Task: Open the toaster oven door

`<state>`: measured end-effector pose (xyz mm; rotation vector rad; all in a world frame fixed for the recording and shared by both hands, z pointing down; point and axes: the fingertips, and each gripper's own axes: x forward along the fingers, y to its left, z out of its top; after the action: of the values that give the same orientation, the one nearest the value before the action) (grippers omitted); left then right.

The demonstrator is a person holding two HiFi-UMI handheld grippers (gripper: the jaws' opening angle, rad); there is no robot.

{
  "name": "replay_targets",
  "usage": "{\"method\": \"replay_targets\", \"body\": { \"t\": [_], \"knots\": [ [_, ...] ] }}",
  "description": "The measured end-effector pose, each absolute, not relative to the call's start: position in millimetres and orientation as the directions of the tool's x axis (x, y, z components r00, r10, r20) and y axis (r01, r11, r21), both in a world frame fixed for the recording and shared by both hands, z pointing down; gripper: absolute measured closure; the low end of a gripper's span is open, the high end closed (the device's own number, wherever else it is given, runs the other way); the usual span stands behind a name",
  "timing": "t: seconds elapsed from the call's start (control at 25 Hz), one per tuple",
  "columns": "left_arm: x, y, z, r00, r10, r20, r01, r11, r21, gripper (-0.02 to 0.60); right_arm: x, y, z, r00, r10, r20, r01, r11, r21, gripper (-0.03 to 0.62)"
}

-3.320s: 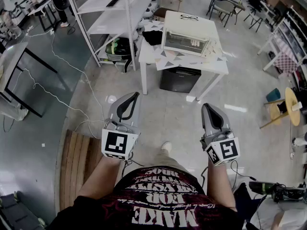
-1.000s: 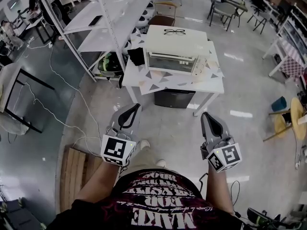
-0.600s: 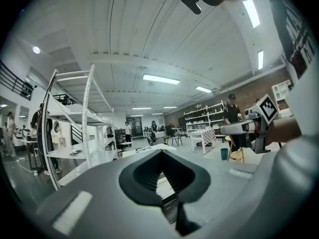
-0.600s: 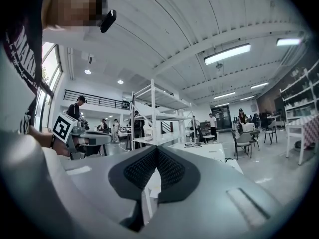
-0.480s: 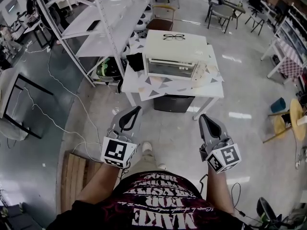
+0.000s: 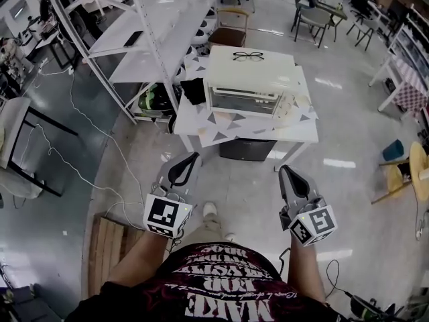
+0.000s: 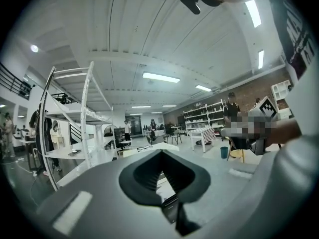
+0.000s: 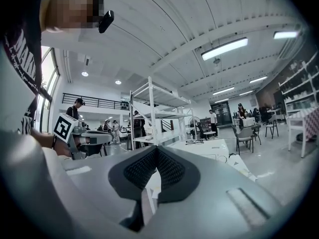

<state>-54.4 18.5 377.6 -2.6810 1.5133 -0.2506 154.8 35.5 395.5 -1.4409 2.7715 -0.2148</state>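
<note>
The cream toaster oven stands on a white table with triangle patterns, its glass door shut and facing me. A pair of glasses lies on its top. My left gripper and right gripper hang over the floor, well short of the table's front edge, both shut with nothing in them. In the left gripper view the jaws of the left gripper meet at the tips. The right gripper points toward the toaster oven, a little to its right.
A tall white shelving rack stands left of the table. A black box sits under the table. A wooden pallet and white cables lie on the floor at left. A yellow stool is at right.
The person has walked closer to the table; the toaster oven now sits nearer and larger in view. Both grippers stay shut and held low in front.
</note>
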Motion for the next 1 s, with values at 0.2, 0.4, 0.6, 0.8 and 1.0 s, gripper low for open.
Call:
{"method": "replay_targets", "body": {
  "t": [0.2,0.4,0.6,0.8,1.0],
  "knots": [
    [-61,8,386,0.501,-0.855,0.136,-0.847,-0.517,-0.123,0.581,146,21,400,-0.588,-0.807,0.060,-0.806,0.577,-0.133,0.568],
    [-66,-6,384,0.501,-0.857,0.123,-0.850,-0.514,-0.113,0.581,135,12,397,-0.606,-0.792,0.075,-0.795,0.599,-0.095,0.568],
    [-69,-20,395,0.508,-0.848,0.153,-0.843,-0.525,-0.114,0.581,131,-3,405,-0.605,-0.791,0.089,-0.795,0.596,-0.112,0.568],
    [-73,-42,401,0.508,-0.845,0.167,-0.841,-0.528,-0.114,0.581,128,-21,415,-0.603,-0.791,0.104,-0.797,0.590,-0.131,0.568],
    [-75,-71,399,0.518,-0.843,0.149,-0.839,-0.534,-0.107,0.581,126,-44,417,-0.593,-0.796,0.121,-0.805,0.580,-0.127,0.568]
  ]
}}
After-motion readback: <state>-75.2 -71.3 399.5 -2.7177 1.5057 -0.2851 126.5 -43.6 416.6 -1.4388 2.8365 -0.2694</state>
